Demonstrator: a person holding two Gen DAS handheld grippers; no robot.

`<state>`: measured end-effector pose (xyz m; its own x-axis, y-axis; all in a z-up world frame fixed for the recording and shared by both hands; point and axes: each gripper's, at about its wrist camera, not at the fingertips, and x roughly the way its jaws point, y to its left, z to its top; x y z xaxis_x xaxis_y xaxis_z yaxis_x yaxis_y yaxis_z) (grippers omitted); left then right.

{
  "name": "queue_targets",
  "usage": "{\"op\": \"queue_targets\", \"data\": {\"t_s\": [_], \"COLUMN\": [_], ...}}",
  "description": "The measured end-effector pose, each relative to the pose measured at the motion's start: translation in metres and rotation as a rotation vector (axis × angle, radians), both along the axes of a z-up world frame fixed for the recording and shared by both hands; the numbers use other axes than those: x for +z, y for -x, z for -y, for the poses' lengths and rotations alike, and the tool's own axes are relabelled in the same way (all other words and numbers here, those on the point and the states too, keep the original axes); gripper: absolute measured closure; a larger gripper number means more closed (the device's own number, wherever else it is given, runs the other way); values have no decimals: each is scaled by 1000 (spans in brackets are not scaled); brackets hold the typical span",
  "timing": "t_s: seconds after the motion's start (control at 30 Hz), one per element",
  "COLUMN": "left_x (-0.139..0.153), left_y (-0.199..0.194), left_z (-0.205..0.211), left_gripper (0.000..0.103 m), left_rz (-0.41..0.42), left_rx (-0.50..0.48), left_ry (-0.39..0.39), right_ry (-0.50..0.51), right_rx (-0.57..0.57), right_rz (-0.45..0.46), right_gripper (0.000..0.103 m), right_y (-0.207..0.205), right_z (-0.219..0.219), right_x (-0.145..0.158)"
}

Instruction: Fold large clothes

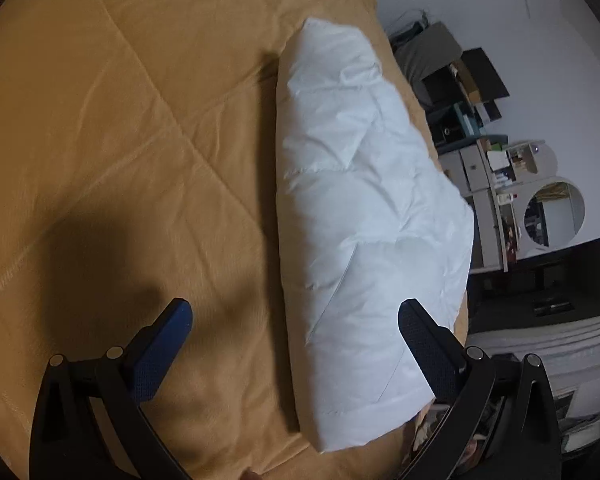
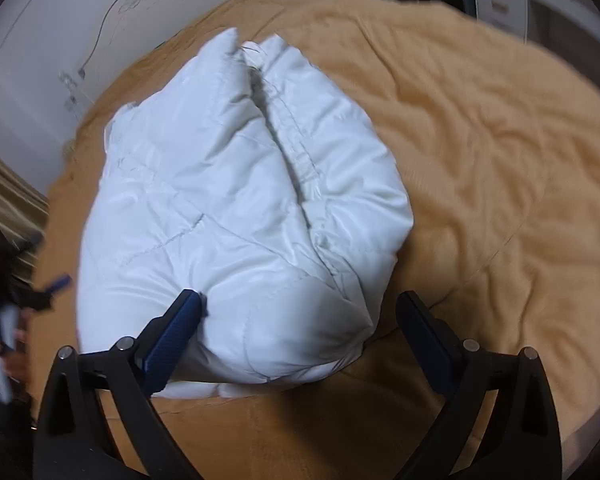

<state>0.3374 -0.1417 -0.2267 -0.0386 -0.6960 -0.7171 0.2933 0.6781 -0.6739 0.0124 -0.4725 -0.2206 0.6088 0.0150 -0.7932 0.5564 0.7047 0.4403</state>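
White quilted nylon marks the puffer jacket (image 2: 236, 208), folded into a thick bundle on a mustard-yellow quilt (image 2: 492, 152) spread over the bed. In the right wrist view the right gripper (image 2: 298, 310) hangs above the bundle's near end with its jaws spread wide; the left finger (image 2: 176, 336) touches the fabric, the other stands clear at four o'clock, so nothing is pinched. At nine o'clock a person's hand (image 2: 4, 344) holds the other tool, blurred. In the left wrist view the left gripper (image 1: 296, 318) also stands spread, empty, over the quilt (image 1: 120, 120), the jacket (image 1: 360, 200) running from twelve to five o'clock. Cluttered shelves (image 1: 488, 160) stand at three o'clock.
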Motion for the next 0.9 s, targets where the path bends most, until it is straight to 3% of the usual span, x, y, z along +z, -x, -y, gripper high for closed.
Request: {"op": "queue_targets", "data": {"t_s": [0.1,0.2,0.3,0.37,0.47,0.53,0.67,0.73,0.8,0.9], "left_x": [-18,-47,-74,-82,-86,-87,-96,-97,-95,-92], "left_y": [-1,-19,-38,-49,-61,-66,-76,-72,-67,-66], "left_z": [1,24,46,64,88,104,115,117,118,118], "left_gripper": [0,0,0,0,0,0,0,0,0,1], "left_rz": [-36,-147,-239,-228,-183,-168,-204,-171,-126,-89], "left_rx": [-6,-12,17,9,-13,-58,-119,-145,-144,-158], "left_ry": [72,154,292,343,355,322,330,339,339,386], "right_ry": [-194,-375,-407,-414,-427,-443,-468,-466,-464,-449], "right_rx": [-4,-9,3,14,33,46,57,60,74,93], "right_rz": [42,85,106,109,112,118,137,149,161,183], "right_gripper": [3,0,0,0,0,0,0,9,29,49], "right_y": [5,6,4,1,-3,-7,-19,-23,-28,-31], "right_z": [13,19,18,19,22,26,32,30,29,24], "right_x": [-18,-40,-47,-48,-52,-55,-61,-60,-55,-38]}}
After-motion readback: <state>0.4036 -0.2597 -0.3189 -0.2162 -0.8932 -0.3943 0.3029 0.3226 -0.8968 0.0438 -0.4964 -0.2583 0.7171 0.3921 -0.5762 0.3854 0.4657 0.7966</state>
